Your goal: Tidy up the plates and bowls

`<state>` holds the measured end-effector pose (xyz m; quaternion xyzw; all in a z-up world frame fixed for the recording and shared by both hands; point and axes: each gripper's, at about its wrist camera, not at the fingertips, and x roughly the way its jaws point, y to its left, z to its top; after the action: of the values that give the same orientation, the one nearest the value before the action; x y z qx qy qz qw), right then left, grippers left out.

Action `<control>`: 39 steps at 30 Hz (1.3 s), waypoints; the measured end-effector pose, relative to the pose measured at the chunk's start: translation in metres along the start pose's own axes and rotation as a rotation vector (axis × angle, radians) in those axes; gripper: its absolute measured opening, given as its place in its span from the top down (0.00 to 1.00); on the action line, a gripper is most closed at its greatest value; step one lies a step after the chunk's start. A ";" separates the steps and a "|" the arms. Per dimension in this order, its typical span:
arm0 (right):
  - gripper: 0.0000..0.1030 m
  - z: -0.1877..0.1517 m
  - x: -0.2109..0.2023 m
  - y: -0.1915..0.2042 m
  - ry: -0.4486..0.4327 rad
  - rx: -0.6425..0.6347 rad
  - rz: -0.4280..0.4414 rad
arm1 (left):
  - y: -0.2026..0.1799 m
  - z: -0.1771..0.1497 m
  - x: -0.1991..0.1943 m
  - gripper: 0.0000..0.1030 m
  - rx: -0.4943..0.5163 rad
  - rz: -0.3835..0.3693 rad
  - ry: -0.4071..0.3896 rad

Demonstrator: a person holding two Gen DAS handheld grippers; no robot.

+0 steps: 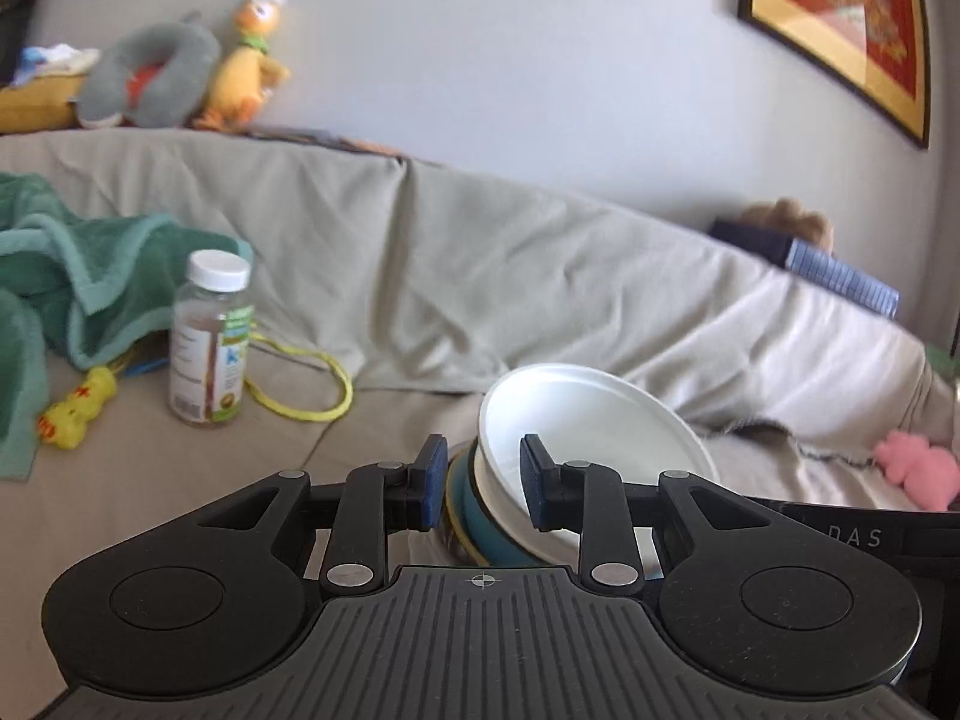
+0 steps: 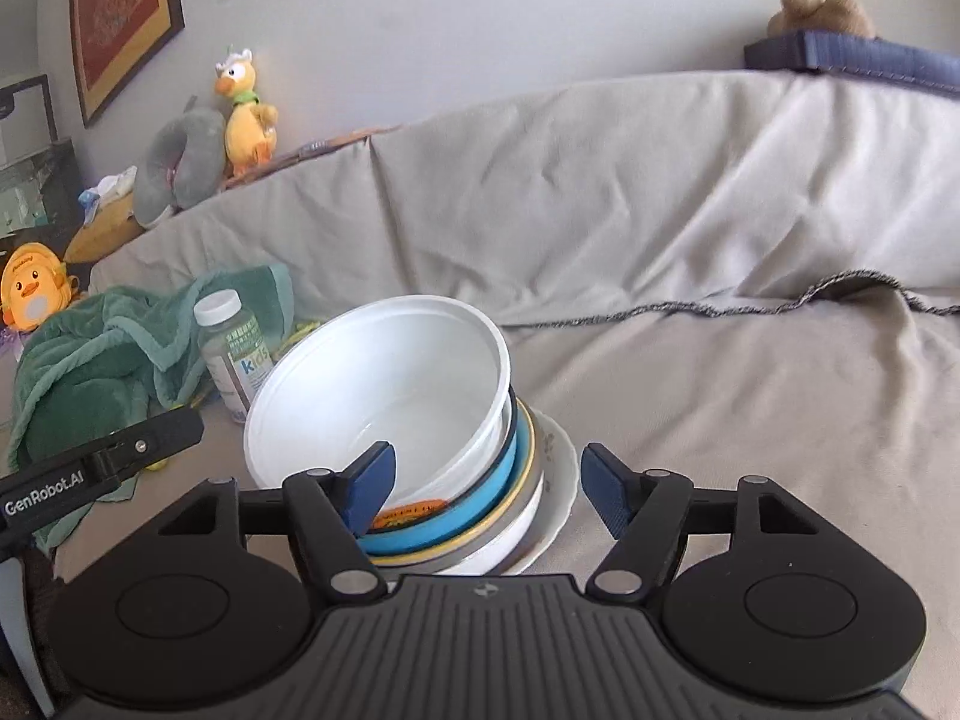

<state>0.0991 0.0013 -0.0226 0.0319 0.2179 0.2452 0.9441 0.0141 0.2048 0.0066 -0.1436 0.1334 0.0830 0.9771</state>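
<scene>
A stack of dishes sits on the sofa seat: a white plastic bowl [image 2: 384,372] on top, a blue bowl [image 2: 480,498] under it, and a white plate [image 2: 558,480] at the bottom. In the left wrist view the white bowl [image 1: 588,420] and blue bowl [image 1: 480,522] stand between my left gripper's [image 1: 483,483] fingers, which are closed in on the stack's rims. My right gripper [image 2: 489,483] is open; its left finger [image 2: 372,480] sits inside the white bowl and its right finger [image 2: 606,489] is beside the plate.
A vitamin bottle [image 1: 207,342] stands to the left, next to a green towel [image 1: 54,276] and a yellow cord [image 1: 312,384]. A pink toy [image 1: 918,468] lies at right. The sofa backrest [image 2: 600,192] rises behind. The left gripper's body [image 2: 102,468] is at left.
</scene>
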 end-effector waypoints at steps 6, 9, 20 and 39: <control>0.28 -0.063 -0.060 -0.001 -0.070 0.049 -0.078 | -0.018 -0.060 -0.064 0.72 -0.057 0.022 -0.048; 0.28 -0.092 -0.084 0.009 -0.089 -0.019 -0.115 | -0.036 -0.085 -0.091 0.74 0.064 0.016 -0.050; 0.25 -0.141 -0.144 0.024 -0.179 -0.140 -0.091 | -0.072 -0.134 -0.138 0.79 0.219 0.044 -0.027; 0.24 -0.145 -0.138 0.016 -0.138 -0.119 -0.084 | -0.079 -0.139 -0.142 0.80 0.212 0.060 -0.002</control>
<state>-0.0781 -0.0567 -0.0963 -0.0168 0.1387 0.2150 0.9666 -0.1376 0.0703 -0.0614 -0.0353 0.1449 0.0978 0.9840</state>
